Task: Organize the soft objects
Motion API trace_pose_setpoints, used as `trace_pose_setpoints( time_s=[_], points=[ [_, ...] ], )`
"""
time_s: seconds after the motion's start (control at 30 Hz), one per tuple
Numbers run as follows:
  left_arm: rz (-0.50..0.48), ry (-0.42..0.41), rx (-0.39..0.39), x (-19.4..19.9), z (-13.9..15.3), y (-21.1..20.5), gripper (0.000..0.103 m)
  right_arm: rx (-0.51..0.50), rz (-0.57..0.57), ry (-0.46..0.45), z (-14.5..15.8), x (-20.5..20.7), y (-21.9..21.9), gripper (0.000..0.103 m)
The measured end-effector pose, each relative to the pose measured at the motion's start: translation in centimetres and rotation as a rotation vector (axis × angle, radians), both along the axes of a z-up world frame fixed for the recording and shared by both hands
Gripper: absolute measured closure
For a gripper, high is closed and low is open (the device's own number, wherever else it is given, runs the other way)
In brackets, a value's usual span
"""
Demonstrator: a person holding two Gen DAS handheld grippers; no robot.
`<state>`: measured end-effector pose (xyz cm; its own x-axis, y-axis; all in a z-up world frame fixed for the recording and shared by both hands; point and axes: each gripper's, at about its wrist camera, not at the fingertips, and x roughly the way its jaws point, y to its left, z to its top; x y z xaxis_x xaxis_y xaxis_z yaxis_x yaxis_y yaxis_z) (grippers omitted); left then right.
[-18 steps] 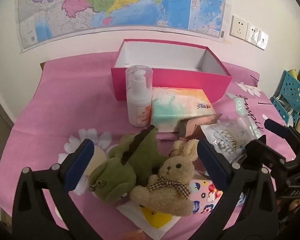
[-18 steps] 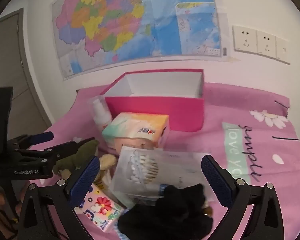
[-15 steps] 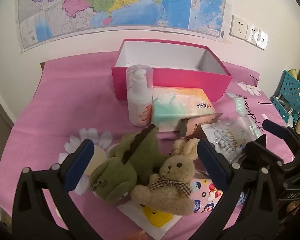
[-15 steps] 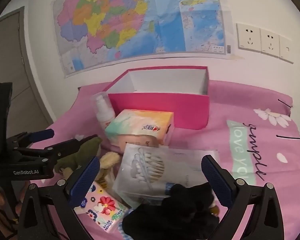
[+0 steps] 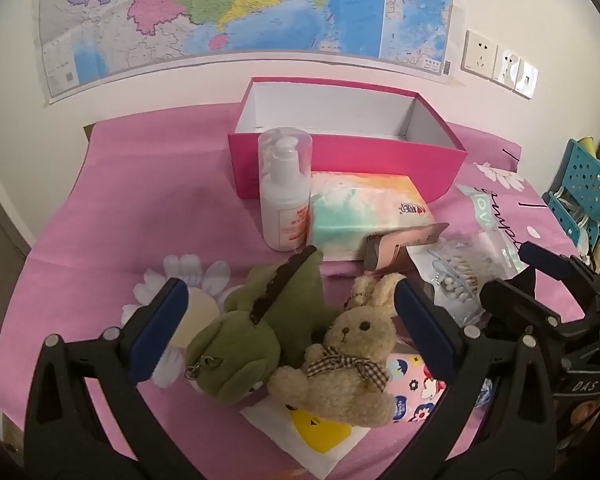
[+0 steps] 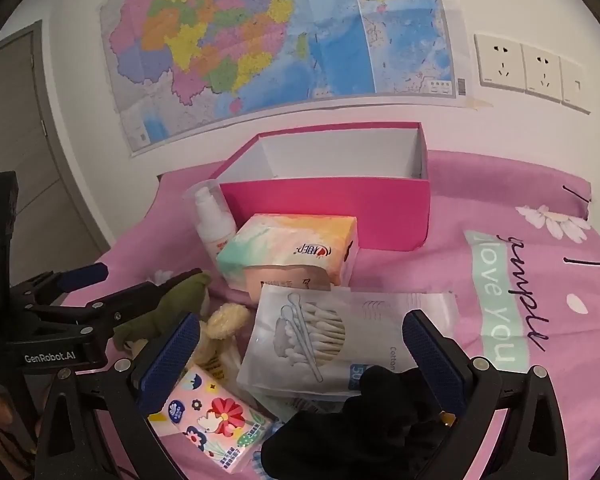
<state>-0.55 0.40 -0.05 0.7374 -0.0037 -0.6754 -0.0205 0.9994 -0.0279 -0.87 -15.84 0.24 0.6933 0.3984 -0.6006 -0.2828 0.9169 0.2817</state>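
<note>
We hold both claws released: left claw (image 5: 288,336) frames the rabbit (image 5: 350,354) and dinosaur (image 5: 260,332), right claw (image 6: 300,356) hovers over, perhaps, a black cloth (image 6: 364,424); the box (image 5: 340,160) waits at 12 o'clock.

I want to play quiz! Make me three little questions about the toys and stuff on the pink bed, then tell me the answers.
1. True or false: the pink box already has a toy inside.
2. Which toy wears a checked bow: A) the dinosaur B) the bunny C) the lotion bottle?
3. Fill in: the left claw is wide ____ around the two toys.

Key: 1 false, the part we can see is empty. 2 B. 3 open. The right claw is open too, over a black soft thing and a bag of cotton swabs.
</note>
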Motion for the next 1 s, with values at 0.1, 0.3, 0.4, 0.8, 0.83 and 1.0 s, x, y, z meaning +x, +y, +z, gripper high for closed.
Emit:
trace_pose_setpoints(
  time_s=[0.1,0.3,0.4,0.8,0.83,1.0],
  points=[
    [0.001,0.001,-0.001,0.03,0.07,0.01,0.0,0.011,0.002,0.006,-0.16,-0.04,0.02,0.0],
    [-0.005,0.002,-0.008,-0.04,0.07,0.0,0.0,0.012,-0.002,0.008,-0.34,-0.08,0.17,0.0],
    [-0.007,0.007,-0.009,-0.06,0.05,-0.03,0.0,0.009,-0.001,0.01,-0.4,-0.07,0.24,0.0],
    [-0.008,0.008,-0.011,-0.02,0.06,0.06,0.0,0.018,0.011,0.013,-0.38,0.1,0.45,0.0],
    [-0.008,0.008,-0.011,0.0,0.09,0.07,0.0,0.018,0.013,0.013,-0.37,0.1,0.49,0.0],
    [-0.008,0.007,-0.01,0.09,0.11,0.19,0.0,0.022,0.019,0.01,-0.29,0.08,0.59,0.0]
  ],
)
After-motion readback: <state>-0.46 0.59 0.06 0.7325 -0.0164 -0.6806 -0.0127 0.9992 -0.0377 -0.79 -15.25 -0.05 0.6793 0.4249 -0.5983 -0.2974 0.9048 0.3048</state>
